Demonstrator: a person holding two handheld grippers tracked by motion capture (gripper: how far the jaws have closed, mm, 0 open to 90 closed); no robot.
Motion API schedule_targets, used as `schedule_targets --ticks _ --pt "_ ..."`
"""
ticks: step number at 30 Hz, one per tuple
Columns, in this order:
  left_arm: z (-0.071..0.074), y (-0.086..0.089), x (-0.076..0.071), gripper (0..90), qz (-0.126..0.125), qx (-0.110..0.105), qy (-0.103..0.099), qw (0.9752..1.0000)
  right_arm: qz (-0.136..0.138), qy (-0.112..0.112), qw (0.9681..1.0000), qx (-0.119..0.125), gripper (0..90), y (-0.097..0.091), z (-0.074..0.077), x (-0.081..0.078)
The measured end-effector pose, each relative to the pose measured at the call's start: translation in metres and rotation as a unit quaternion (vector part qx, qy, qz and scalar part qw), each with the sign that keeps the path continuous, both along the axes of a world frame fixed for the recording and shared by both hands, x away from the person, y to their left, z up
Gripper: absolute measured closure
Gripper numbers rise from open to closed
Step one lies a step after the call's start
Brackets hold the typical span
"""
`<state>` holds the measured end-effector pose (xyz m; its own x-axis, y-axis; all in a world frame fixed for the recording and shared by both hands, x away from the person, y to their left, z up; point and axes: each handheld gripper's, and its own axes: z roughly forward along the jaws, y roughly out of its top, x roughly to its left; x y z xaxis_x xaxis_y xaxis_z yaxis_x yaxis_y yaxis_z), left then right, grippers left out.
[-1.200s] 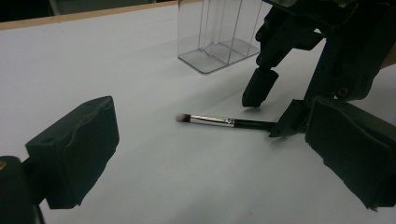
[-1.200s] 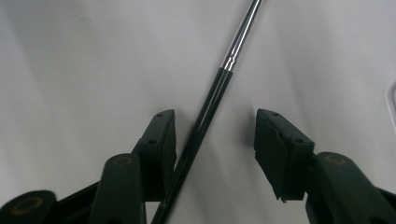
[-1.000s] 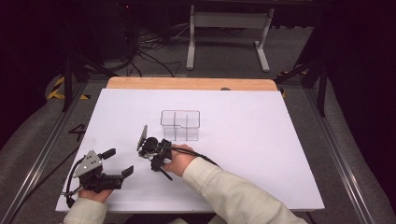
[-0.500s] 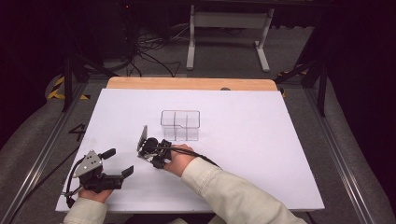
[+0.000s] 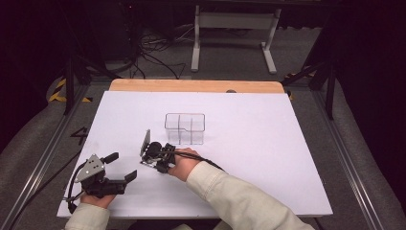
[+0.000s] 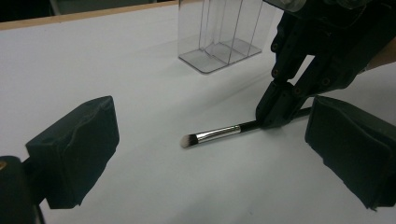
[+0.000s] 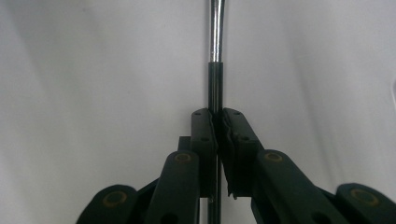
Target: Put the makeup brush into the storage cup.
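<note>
Black jaws of the right gripper [image 7: 218, 135] have just been closing and now pinch the handle of the makeup brush [image 6: 219, 134], which lies flat on the white table [image 5: 268, 158]. Lifting it is left, probably toward the clear organizer [image 5: 185, 128] just beyond. The left gripper [image 5: 119, 167] rests nearby, gaping and empty; nothing stands in the way.

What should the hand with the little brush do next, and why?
Probably lift it slightly. The right gripper is shut on the makeup brush, which lies flat on the white table; the jaws have just closed on its black handle. The clear organizer stands nearby, seemingly empty. The left gripper is open and apart.
</note>
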<state>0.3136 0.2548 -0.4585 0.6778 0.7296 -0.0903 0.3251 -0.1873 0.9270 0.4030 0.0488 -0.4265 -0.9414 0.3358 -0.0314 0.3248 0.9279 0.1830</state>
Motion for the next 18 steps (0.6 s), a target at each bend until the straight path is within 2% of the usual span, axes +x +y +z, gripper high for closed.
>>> schedule_targets --ticks 8,18 --pt "0.000 0.000 0.000 3.5 0.000 -0.002 0.002 1.0000 -0.002 -0.006 0.9999 0.010 83.7 -0.002 0.007 0.000" --pt "0.000 0.000 0.000 3.5 0.001 0.000 0.002 1.0000 -0.005 -0.018 0.9983 0.055 83.6 -0.016 0.034 -0.002"
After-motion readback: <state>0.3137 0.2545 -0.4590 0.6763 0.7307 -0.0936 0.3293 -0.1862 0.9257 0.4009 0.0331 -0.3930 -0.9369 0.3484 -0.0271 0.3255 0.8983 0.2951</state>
